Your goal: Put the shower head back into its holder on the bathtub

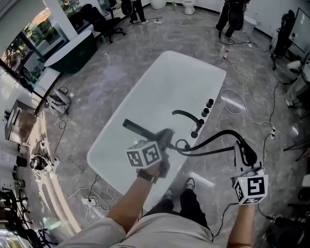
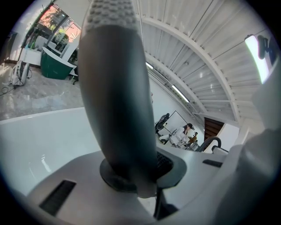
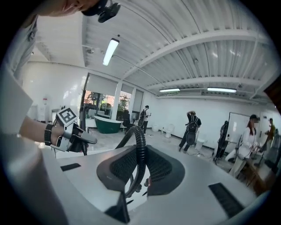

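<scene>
The black shower head is a long dark handle held over the white bathtub. My left gripper is shut on it. In the left gripper view the shower head fills the middle and stands up from between the pads of my left gripper. Its black corrugated hose curves right to my right gripper, which is shut on it. In the right gripper view the hose runs up between the pads of my right gripper. There my left gripper shows at the left.
A black curved faucet and two round knobs stand on the tub's right rim. Cables lie on the grey floor to the right. A dark green tub stands at the far left. People stand at the room's far side.
</scene>
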A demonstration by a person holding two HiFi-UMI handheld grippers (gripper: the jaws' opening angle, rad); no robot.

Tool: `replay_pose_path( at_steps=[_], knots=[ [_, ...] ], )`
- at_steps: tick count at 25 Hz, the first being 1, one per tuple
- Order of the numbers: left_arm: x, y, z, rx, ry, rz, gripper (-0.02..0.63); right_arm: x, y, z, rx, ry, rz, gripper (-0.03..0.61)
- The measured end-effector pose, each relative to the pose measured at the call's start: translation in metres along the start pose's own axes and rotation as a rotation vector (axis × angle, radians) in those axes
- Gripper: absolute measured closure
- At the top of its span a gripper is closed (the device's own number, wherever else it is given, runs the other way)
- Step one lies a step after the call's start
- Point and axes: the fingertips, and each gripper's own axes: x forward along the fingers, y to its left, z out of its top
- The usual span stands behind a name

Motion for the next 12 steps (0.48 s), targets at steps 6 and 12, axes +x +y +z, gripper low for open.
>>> replay_pose_path(
  at_steps=[6,12],
  knots=[
    [0.022,-0.029,0.003,0.073,0.015,-0.014,0.563,0.004,-0.032,0.02,-0.196,-0.019,-0.062,0.509],
    [0.043,-0.064,0.016,0.167,-0.007,-0.018,0.563,0.012,-0.058,0.054,-0.507,-0.095,-0.107,0.509]
  ],
)
